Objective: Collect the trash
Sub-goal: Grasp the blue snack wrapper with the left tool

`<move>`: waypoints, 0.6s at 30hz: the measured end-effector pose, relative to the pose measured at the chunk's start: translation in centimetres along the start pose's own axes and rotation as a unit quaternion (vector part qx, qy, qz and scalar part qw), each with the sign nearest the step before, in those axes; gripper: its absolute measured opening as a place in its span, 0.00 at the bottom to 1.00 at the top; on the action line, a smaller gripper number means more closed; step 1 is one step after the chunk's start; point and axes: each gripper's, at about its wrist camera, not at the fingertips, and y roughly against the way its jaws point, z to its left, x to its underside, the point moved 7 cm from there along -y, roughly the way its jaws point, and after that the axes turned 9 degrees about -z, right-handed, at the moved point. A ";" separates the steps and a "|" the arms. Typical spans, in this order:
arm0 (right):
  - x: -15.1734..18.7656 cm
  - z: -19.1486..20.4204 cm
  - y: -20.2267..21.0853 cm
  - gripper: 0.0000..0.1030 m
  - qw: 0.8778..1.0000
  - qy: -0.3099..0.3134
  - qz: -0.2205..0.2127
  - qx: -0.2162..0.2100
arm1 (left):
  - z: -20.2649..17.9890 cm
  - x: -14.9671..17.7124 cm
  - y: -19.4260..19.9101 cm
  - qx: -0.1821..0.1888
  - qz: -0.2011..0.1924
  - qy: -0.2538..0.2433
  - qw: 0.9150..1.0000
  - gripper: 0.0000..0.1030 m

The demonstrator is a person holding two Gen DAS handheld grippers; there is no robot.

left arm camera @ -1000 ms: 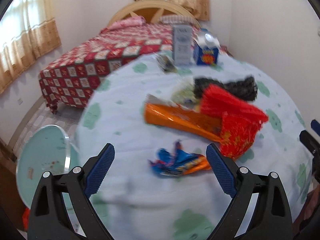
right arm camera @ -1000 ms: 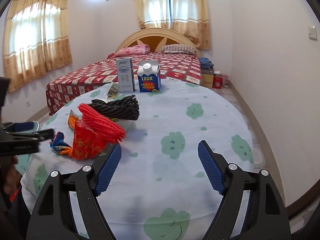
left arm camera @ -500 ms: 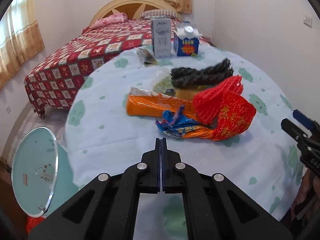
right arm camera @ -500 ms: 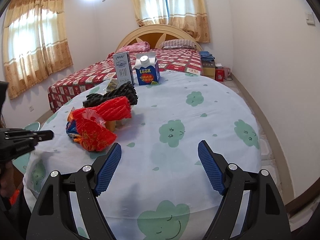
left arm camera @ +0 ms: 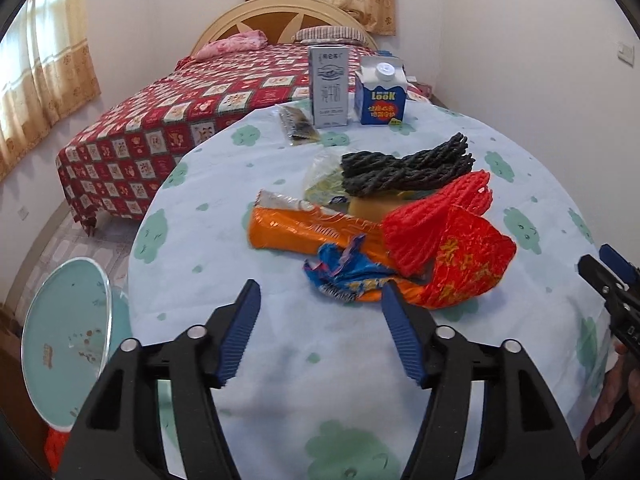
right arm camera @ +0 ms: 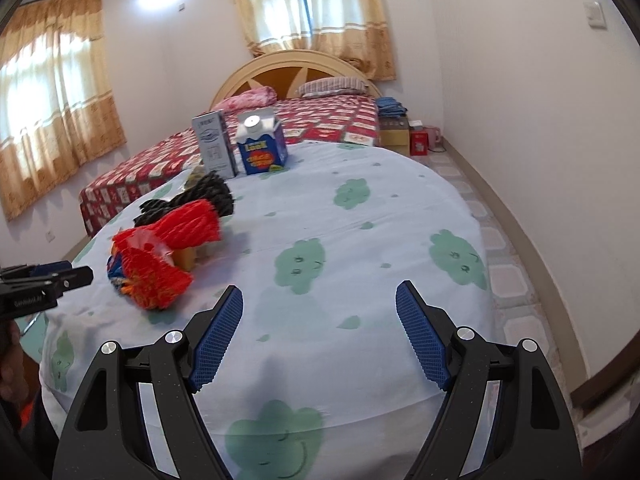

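the left gripper (left arm camera: 318,304) is held over the near edge of the round table (left arm camera: 224,288), its jaws opening and nothing caught between the blue pads (left arm camera: 240,330); bare cloth alone is seen between them. just beyond its right fingertip a crumpled blue wrapper (left arm camera: 340,270) is found, lying against an orange packet (left arm camera: 304,228) and a red foil bag (left arm camera: 468,270). a red foam net (left arm camera: 436,216) is draped over the bag's far side, and past it a dark twisted bundle (left arm camera: 404,166) rests on a pale plastic bag (left arm camera: 322,176) and a yellow piece (left arm camera: 374,204), all gathered near the table's middle. toward the far edge a small dark packet (left arm camera: 298,126) lies flat, and a tall grey carton (left arm camera: 329,86) and a blue milk carton (left arm camera: 381,94) stand upright side by side. below the left edge of the table a pale green round lid (left arm camera: 66,340) is seen.

the right gripper (right arm camera: 319,312) is held with its jaws spread wide and nothing in them, over the near edge of the table on bare patterned cloth, well apart from the trash pile at its left. its tip is also seen at the right border of the left wrist view. a bed (right arm camera: 328,118) with a red patterned cover stands behind the table.
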 end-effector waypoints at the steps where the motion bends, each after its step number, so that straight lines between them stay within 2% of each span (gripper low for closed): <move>1: 0.0 0.0 -0.1 0.76 1.000 0.001 0.000 -0.001 | 0.0 -0.2 -0.5 -0.004 0.001 0.000 1.000 0.61; 7: 0.5 0.7 -0.3 0.76 1.000 0.010 0.003 -0.008 | -0.5 -0.9 -3.5 -0.010 0.021 -0.005 1.000 0.60; 9: 0.6 0.6 -0.3 0.76 1.000 0.007 0.004 -0.008 | -0.7 -0.8 -4.1 0.000 0.029 -0.003 1.000 0.52; 11: 0.8 0.5 -0.5 0.76 1.000 0.003 0.006 -0.008 | -1.4 -0.6 -4.3 0.017 0.036 -0.008 0.999 0.34; 14: 1.1 0.6 -0.6 0.76 1.000 0.001 0.009 -0.011 | -2.1 -0.5 -4.0 0.022 0.031 -0.025 0.999 0.23; 18: 1.4 1.1 -0.5 0.76 1.000 0.003 0.012 -0.013 | -2.7 -0.4 -3.6 0.027 0.027 -0.040 0.998 0.15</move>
